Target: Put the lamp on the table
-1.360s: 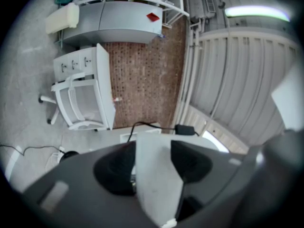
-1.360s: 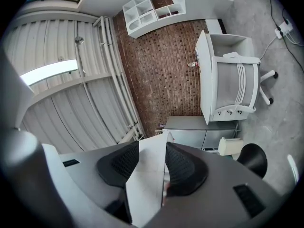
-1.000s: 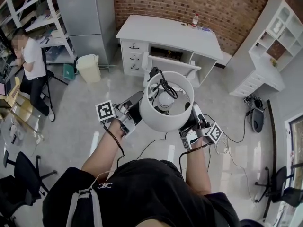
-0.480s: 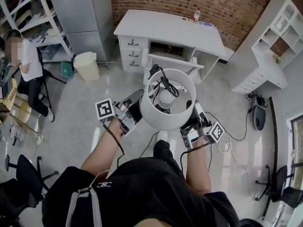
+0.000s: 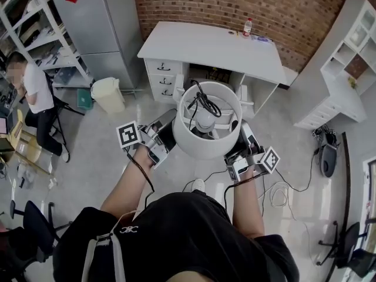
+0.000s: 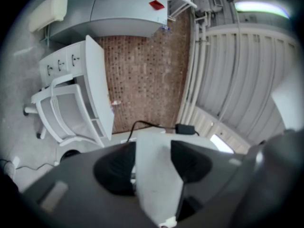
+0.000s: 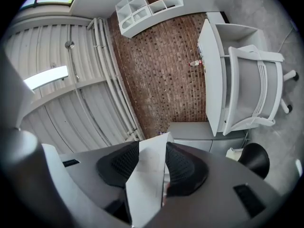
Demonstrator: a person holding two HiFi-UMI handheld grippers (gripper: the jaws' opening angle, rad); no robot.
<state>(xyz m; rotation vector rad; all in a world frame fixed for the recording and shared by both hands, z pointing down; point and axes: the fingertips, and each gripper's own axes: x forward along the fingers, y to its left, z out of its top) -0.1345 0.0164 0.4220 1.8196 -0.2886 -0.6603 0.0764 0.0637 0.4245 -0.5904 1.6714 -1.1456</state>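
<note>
White table (image 5: pixel 205 43) against a brick wall (image 5: pixel 235 2), 1 bottle (image 5: pixel 247 26) near its back edge, pale glossy floor (image 5: pixel 100 151) in front. A white chair (image 6: pixel 61 113) sits tucked at the table's front, between the person and the tabletop. The lamp (image 5: pixel 202 145) is held in the air short of the table, with the left gripper (image 5: pixel 166 133) and right gripper (image 5: pixel 241 148) each clamped on the shade's wall from opposite sides. A bin (image 5: pixel 110 94), grey cabinet (image 5: pixel 97 25) and seated person (image 5: pixel 38 93) are at left.
</note>
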